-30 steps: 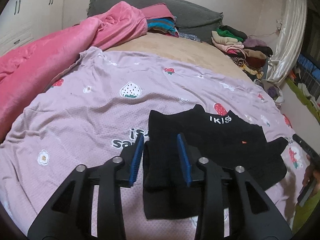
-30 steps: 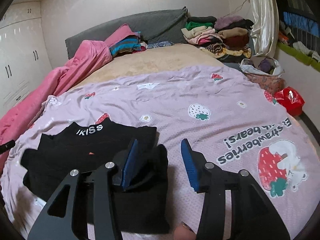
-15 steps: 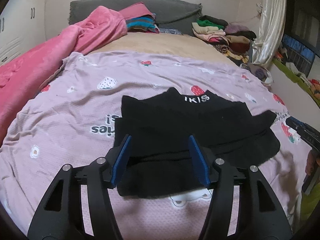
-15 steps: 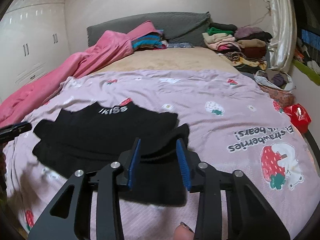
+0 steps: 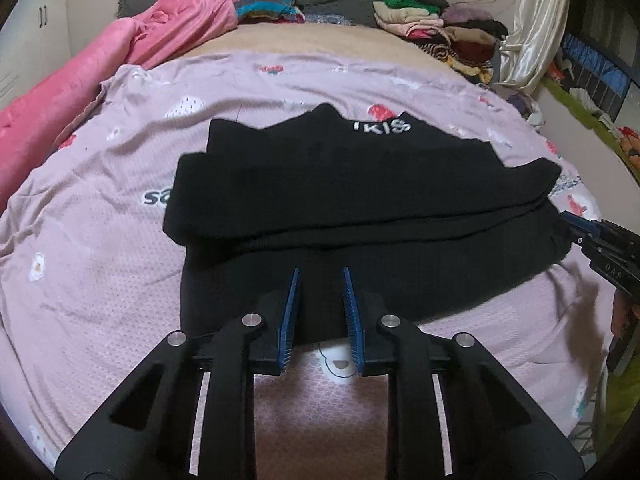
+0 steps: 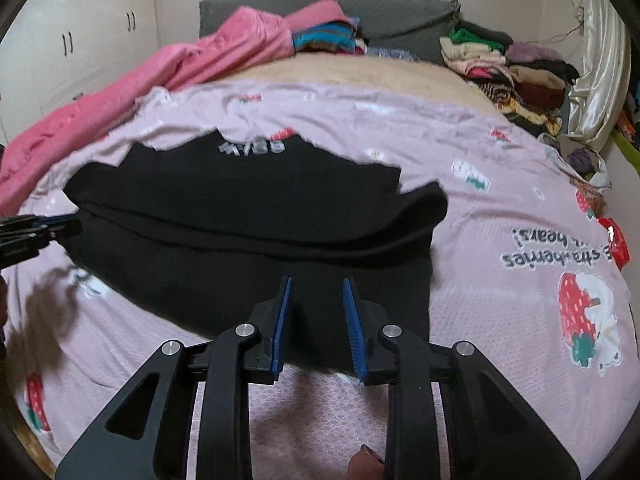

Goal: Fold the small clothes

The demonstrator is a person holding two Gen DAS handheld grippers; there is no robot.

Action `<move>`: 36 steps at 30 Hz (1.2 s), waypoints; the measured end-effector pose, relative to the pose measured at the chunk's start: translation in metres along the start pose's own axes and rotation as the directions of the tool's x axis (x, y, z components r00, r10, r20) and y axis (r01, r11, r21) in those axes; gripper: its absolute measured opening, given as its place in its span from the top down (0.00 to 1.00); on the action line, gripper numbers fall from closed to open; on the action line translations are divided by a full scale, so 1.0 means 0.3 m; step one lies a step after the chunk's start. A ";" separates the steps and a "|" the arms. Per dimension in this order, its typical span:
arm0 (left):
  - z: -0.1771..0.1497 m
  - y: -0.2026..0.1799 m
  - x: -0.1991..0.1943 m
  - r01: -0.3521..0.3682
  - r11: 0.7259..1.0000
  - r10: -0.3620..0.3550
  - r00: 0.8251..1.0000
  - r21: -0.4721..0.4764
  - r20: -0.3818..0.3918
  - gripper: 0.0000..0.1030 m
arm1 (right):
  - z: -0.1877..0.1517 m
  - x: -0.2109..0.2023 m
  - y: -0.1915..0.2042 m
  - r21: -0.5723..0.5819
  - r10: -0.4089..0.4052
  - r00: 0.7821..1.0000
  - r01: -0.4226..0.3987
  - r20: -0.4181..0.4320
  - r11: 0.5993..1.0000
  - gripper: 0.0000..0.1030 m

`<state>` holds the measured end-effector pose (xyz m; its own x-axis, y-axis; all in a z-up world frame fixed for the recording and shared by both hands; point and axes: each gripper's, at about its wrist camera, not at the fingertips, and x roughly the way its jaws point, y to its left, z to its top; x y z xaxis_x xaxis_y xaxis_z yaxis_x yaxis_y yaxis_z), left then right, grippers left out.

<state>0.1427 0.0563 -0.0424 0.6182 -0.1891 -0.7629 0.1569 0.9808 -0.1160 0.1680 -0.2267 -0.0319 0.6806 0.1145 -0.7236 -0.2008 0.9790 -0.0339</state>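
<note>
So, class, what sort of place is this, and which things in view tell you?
Most likely a bedroom at home. A bed with a grey headboard fills the view, a pink duvet is bunched along one side, and white wardrobes stand behind. A black top lies on the bed for folding.

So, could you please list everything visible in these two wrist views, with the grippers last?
black garment: one, black with white lettering, spread partly folded on the lilac sheet
lilac sheet: one, lilac with strawberry prints, covering the near bed
pink blanket: one, pink, bunched along the bed's left side
clothes pile: one, mixed colours, far right corner of the bed
headboard: one, grey, far end
curtain: one, cream, right wall
wardrobe: one, white, left wall
left gripper: one, black with blue pads, jaws apart over the garment's near hem
right gripper: one, same colours, jaws apart over the near hem
</note>
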 end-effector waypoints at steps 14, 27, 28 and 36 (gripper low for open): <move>0.123 0.066 0.123 -0.084 0.996 0.084 0.996 -0.036 0.000 0.85 | 0.139 0.244 -0.064 0.053 -0.001 0.999 0.003 -0.049 0.999 0.76; 0.347 0.298 0.127 -0.086 0.976 0.109 0.988 -0.198 0.105 0.43 | 0.318 0.307 -0.306 0.252 -0.080 0.997 0.076 0.006 0.965 0.56; 0.348 0.318 0.134 -0.072 0.976 0.093 0.991 -0.206 0.094 0.42 | 0.311 0.306 -0.310 0.247 -0.080 0.997 0.076 0.005 0.966 0.55; 0.319 0.373 0.224 0.026 0.970 -0.020 0.999 -0.241 0.027 0.42 | 0.267 0.370 -0.361 0.298 -0.020 0.998 0.038 -0.062 0.954 0.38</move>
<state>0.2753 0.1488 -0.0458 0.6358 -0.2104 -0.7427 -0.0173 0.9580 -0.2861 0.3218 -0.3063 -0.0532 0.6398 0.0839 -0.7640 0.0442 0.9884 0.1456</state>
